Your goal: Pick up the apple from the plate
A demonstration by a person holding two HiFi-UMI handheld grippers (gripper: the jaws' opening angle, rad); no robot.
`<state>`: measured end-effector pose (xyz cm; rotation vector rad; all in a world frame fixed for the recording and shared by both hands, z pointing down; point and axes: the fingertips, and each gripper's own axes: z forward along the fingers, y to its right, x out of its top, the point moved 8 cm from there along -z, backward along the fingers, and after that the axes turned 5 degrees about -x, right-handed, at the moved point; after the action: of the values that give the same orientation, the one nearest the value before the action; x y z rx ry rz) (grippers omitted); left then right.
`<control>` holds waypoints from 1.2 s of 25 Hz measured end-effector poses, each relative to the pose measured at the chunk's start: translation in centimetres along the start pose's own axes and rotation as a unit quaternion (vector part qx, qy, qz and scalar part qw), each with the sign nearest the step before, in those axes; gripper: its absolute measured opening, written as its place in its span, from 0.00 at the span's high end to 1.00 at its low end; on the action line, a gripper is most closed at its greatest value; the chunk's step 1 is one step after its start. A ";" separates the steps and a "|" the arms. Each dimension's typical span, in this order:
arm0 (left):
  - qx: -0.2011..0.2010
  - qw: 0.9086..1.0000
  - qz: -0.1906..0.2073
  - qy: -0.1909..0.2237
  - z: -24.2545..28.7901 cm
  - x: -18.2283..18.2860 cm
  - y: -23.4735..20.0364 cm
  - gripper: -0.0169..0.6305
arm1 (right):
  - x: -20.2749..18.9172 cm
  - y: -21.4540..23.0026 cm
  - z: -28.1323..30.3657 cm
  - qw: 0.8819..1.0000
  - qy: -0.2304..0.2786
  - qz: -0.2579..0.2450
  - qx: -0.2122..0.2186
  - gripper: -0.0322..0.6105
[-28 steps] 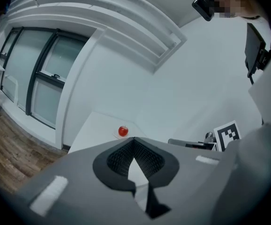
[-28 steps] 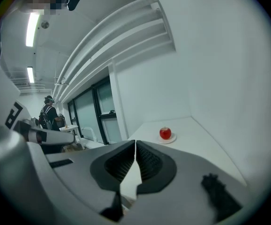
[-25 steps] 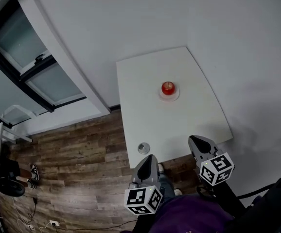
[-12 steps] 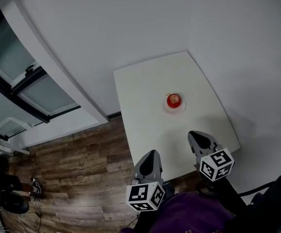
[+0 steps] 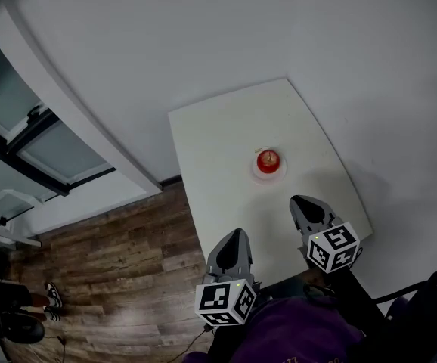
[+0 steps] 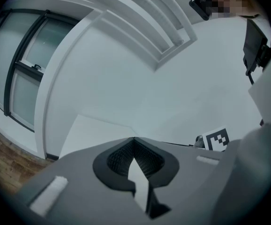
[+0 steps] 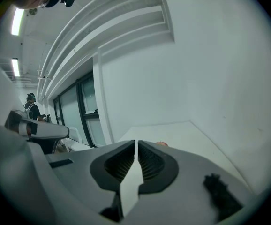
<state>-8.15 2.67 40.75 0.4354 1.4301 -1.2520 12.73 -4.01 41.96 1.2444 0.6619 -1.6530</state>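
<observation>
A red apple (image 5: pixel 268 159) sits on a small white plate (image 5: pixel 270 174) near the middle of a white table (image 5: pixel 211 150). Both grippers hover over the table's near edge, short of the plate. My left gripper (image 5: pixel 236 237) is to the left of the apple, and its jaws meet with nothing between them (image 6: pixel 134 138). My right gripper (image 5: pixel 302 203) is the nearer one, just below and right of the plate, and it is shut and empty too (image 7: pixel 136 142). In the right gripper view only the apple's top (image 7: pixel 162 144) shows over the jaw.
A white wall runs behind and to the right of the table. Dark-framed windows (image 5: pixel 22 150) and a wooden floor (image 5: pixel 113 271) lie to the left. Shoes (image 5: pixel 22 316) stand at the bottom left. A person (image 7: pixel 31 108) stands far off by the windows.
Both grippers have moved forward from beyond the table's near edge to over it, closer to the plate. A small grey round thing near the table's front corner is now hidden.
</observation>
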 end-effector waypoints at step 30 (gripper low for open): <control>0.043 0.998 -0.024 -0.040 8.4 0.4 -3.7 0.96 | -1.3 6.2 14.4 0.993 -0.099 -0.053 0.041 0.66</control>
<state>-7.25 -5.98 43.62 0.4064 1.3301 -1.3593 12.14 -18.15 48.79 1.0984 0.5506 -1.8801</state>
